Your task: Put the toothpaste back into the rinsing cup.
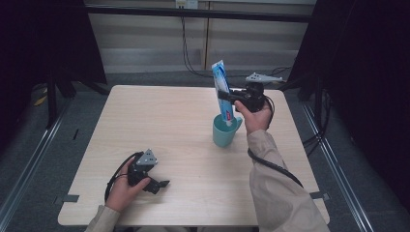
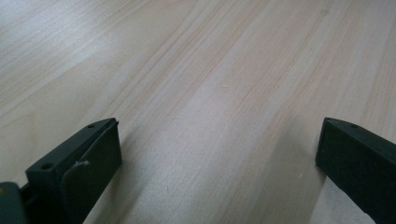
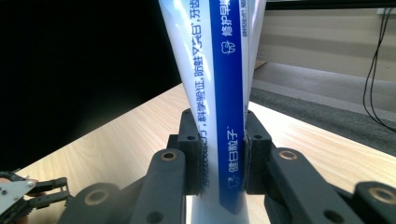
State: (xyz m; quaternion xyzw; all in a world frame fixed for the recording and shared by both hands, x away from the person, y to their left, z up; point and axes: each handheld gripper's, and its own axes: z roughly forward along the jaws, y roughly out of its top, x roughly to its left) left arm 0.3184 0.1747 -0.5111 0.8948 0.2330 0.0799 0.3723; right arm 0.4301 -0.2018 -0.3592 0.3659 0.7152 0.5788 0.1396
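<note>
A white and blue toothpaste tube (image 1: 221,92) stands nearly upright with its lower end inside a teal cup (image 1: 225,131) right of the table's middle. My right gripper (image 1: 226,95) comes at it from the right and is shut on the tube's middle. In the right gripper view both black pads press the tube (image 3: 219,116) from either side. My left gripper (image 1: 163,184) rests low on the table near the front left corner, held by a hand. Its jaws stand wide apart over bare wood in the left gripper view (image 2: 219,149), with nothing between them.
The light wooden table (image 1: 159,121) has open room across its left and middle. Black cables trail from both grippers. Dark curtains and frame posts stand at both sides, and a grey floor lies beyond the far edge.
</note>
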